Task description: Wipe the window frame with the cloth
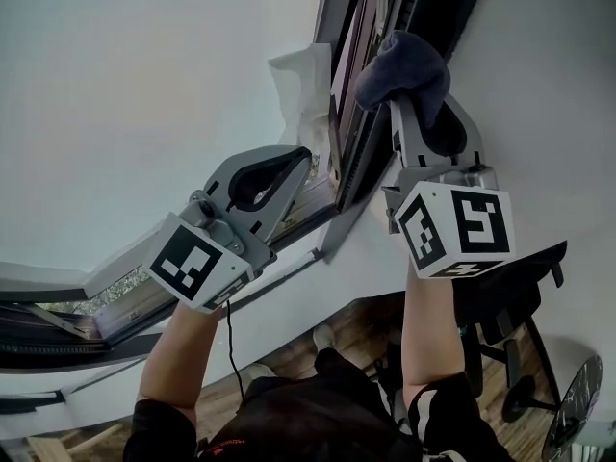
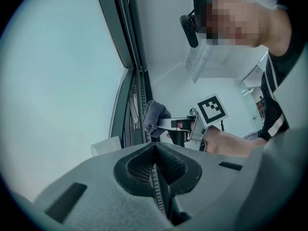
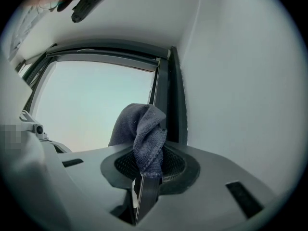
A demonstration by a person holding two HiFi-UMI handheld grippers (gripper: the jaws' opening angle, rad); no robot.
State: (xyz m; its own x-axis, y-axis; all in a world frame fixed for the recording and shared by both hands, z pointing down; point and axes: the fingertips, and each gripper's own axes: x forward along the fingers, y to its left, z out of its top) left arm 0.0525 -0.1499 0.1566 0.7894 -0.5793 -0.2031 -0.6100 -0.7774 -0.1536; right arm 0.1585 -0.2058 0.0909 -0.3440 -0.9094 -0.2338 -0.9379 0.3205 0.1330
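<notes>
Pale daylight pours through the window glass (image 1: pixel 144 85), blank and overexposed at the head view's upper left; the window frame (image 1: pixel 356 157) reads dark against it; colours cool, flat; both gripper views bulge, blackening at their corners.

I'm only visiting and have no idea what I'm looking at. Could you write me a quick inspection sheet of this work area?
Surface: no table; the work is on a window, pale glass beside the dark window frame.
Job's things: dark cloth, bunched, held up at the frame.
Clutter: a white scrap, paper or film, by the frame.
Grippers: right gripper, fingers shut on the cloth; left gripper, fingers shut with nothing between them.
Cables: one thin black cable hanging below the left gripper.
Surroundings: white wall, office chair, wooden floor.
</notes>
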